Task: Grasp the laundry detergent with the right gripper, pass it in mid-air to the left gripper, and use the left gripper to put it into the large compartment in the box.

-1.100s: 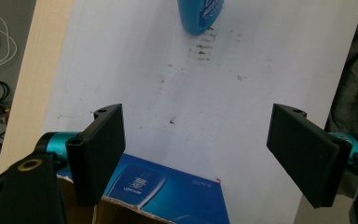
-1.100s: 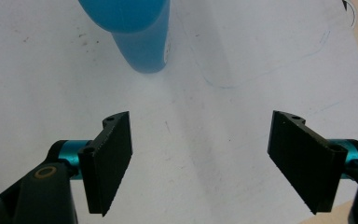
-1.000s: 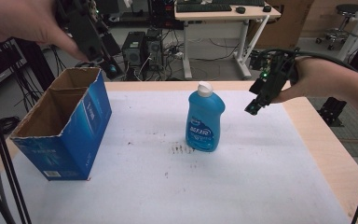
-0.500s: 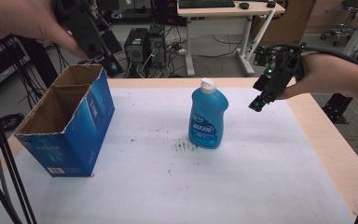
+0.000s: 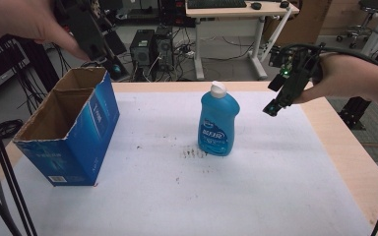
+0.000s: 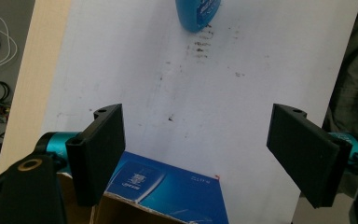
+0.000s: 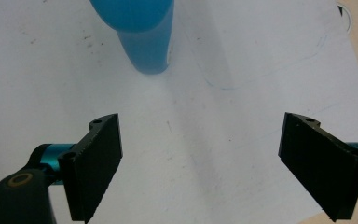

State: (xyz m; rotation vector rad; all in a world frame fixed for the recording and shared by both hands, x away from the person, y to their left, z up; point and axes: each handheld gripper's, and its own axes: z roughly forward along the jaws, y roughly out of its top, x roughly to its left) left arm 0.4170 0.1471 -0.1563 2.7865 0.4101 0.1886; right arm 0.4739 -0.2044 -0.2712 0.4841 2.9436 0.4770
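One blue bottle (image 5: 218,121) mid-table (image 5: 285,196), one open blue box (image 5: 66,130) by its left edge; left tongs (image 6: 200,154) and right tongs (image 7: 214,163) gape empty

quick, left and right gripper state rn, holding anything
Left gripper: open, holding nothing, above the blue box.
Right gripper: open, holding nothing, near the blue bottle.

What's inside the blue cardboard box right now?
The blue cardboard box is open-topped, and the high view shows bare brown inner walls and a divider, nothing else. Its floor is hidden by the near wall, so something low could lie unseen.
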